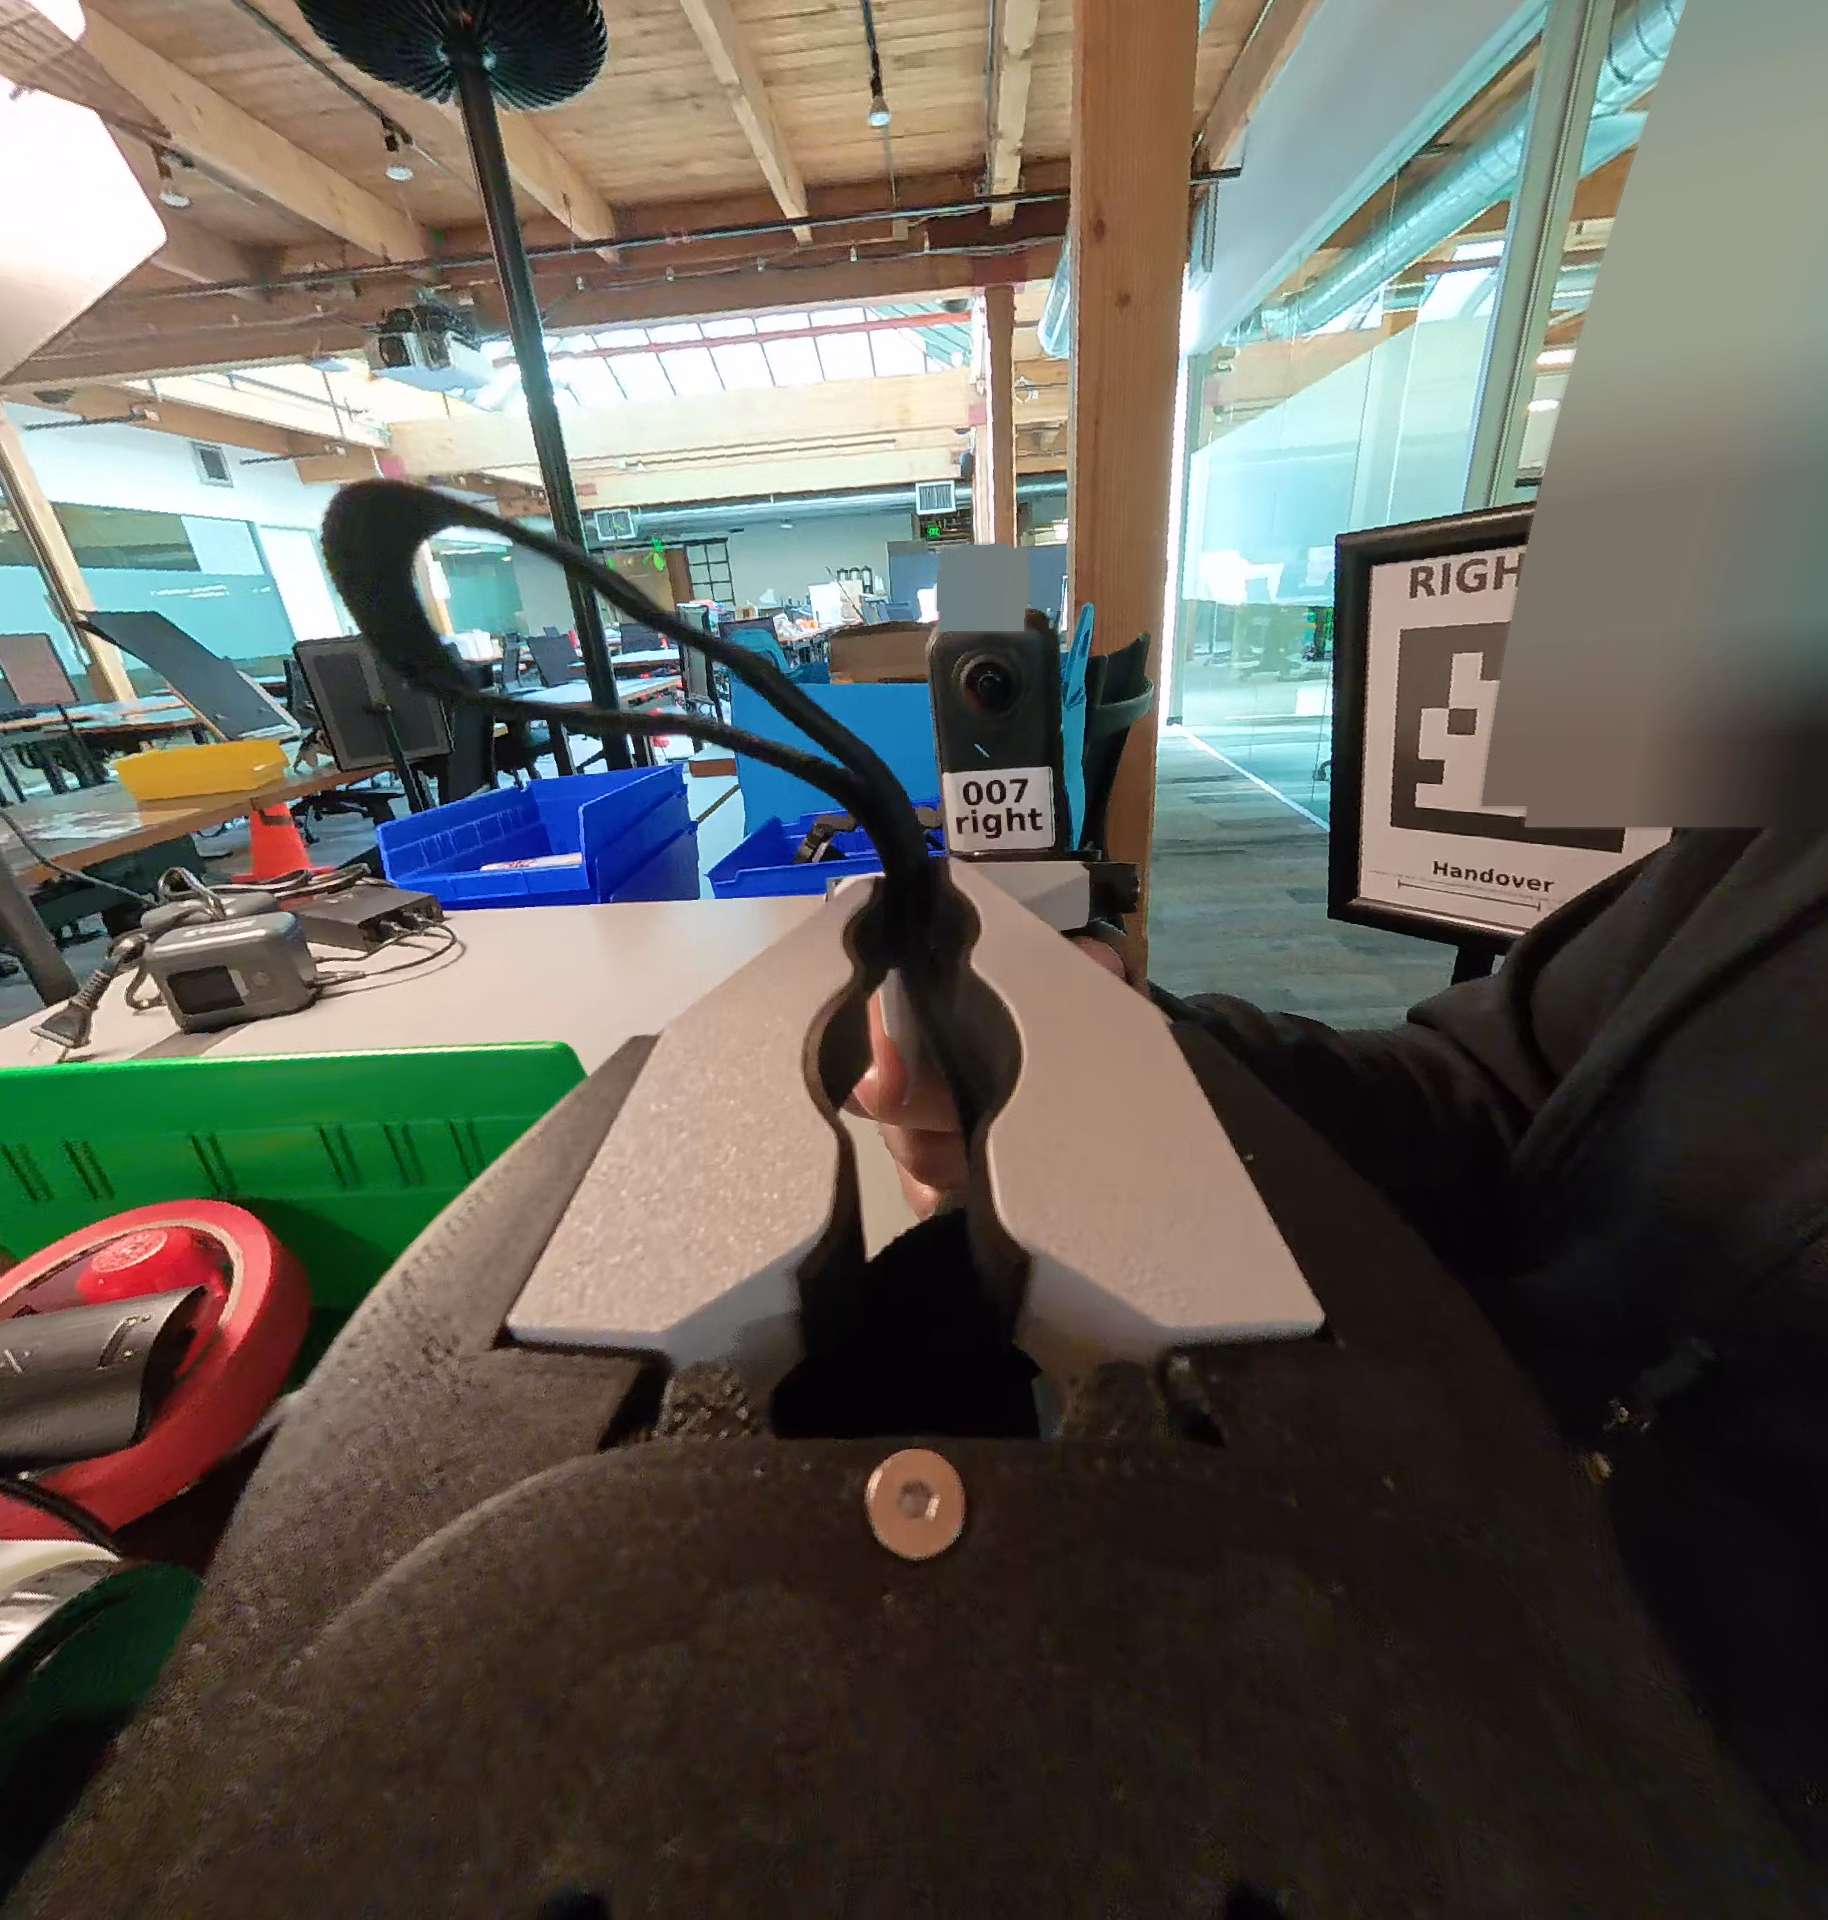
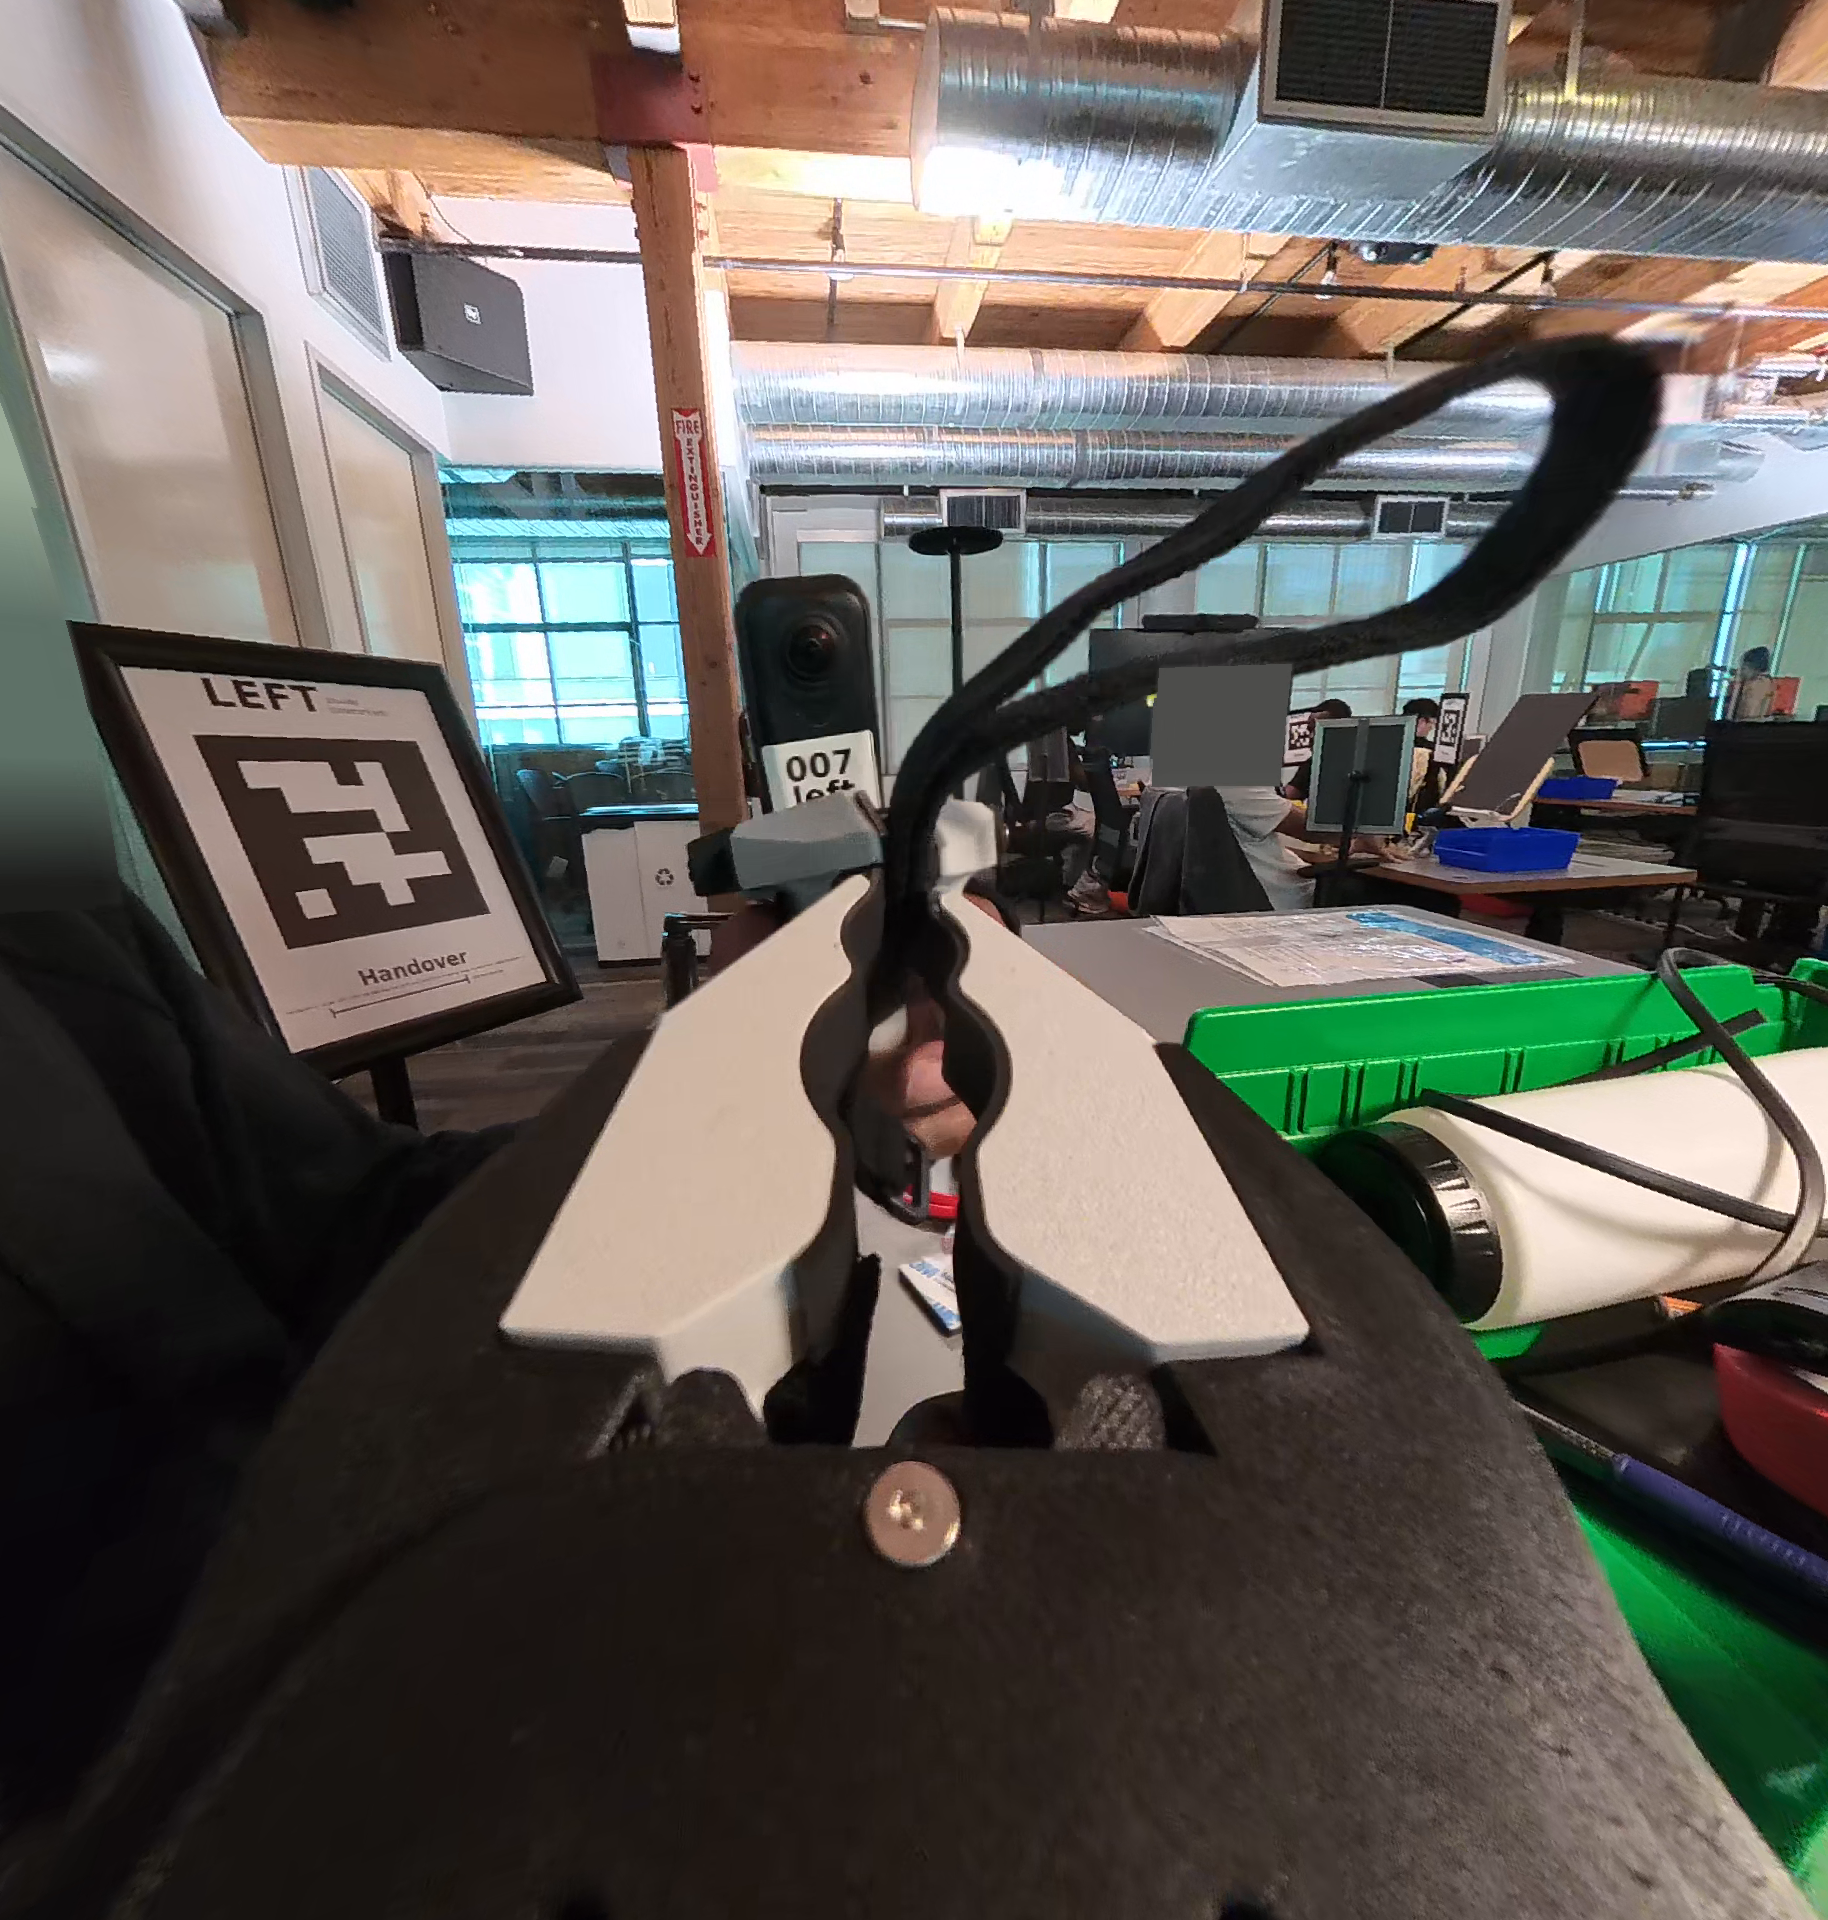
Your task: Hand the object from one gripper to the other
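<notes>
In the left wrist view, a red tape roll (image 1: pixel 177 1340) sits at the lower left edge in front of a green bin (image 1: pixel 266 1122), with a small grey camera (image 1: pixel 226 971) on the grey table (image 1: pixel 577 966) behind it and blue bins (image 1: pixel 557 836) farther back. At centre frame the left gripper (image 1: pixel 915 935) has its jaws nearly together, pinching a black strap (image 1: pixel 390 592) at the tips; its loop arcs to the upper left. The right gripper's camera (image 1: pixel 993 696) faces it just beyond. In the right wrist view, a framed marker sign (image 2: pixel 318 831) stands at the left. At centre the right gripper (image 2: pixel 910 914) is likewise closed almost fully on the strap (image 2: pixel 1575 499), whose loop rises to the upper right. A white cylinder (image 2: pixel 1637 1174) lies in the green bin (image 2: pixel 1409 1039) at the right.
</notes>
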A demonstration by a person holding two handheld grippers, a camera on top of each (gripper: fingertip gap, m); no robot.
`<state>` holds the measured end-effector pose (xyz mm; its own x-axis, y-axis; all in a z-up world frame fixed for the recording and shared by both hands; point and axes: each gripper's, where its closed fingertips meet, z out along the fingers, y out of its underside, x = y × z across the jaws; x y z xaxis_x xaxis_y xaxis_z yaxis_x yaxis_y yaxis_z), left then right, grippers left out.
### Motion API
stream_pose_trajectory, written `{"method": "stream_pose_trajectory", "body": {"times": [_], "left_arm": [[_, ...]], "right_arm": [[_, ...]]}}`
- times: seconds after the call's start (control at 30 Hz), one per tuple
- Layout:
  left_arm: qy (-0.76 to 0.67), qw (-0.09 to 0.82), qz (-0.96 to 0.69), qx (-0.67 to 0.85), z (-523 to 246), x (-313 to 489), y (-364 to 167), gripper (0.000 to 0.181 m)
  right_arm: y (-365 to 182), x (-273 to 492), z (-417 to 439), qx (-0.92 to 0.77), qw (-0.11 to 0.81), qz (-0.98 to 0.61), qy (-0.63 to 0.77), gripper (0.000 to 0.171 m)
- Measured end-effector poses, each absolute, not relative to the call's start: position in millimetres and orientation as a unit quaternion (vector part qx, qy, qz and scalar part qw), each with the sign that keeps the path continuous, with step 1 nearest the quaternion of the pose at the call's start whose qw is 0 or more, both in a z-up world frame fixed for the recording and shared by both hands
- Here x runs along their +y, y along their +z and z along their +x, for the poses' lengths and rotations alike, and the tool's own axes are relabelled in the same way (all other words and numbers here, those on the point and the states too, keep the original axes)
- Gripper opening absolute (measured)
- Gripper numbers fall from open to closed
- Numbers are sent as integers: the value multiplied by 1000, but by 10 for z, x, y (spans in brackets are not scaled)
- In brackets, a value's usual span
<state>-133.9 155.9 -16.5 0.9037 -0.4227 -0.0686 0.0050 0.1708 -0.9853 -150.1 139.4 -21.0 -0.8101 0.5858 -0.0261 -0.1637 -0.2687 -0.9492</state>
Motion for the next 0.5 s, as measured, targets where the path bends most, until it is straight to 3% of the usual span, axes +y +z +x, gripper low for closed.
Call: {"method": "stream_pose_trajectory", "body": {"times": [0.17,0.3,0.5], "left_arm": [[-141,766,-606,160,-1378,1517,-69,7],[-140,768,-605,157,-1389,1515,-64,7],[-149,756,-620,146,-1399,1554,-119,22]], "right_arm": [[-233,1362,-1508,-555,219,-197,778,26],[-307,1313,-1523,-578,232,-193,758,7],[-221,1402,-1520,-556,250,-194,768,5]]}}
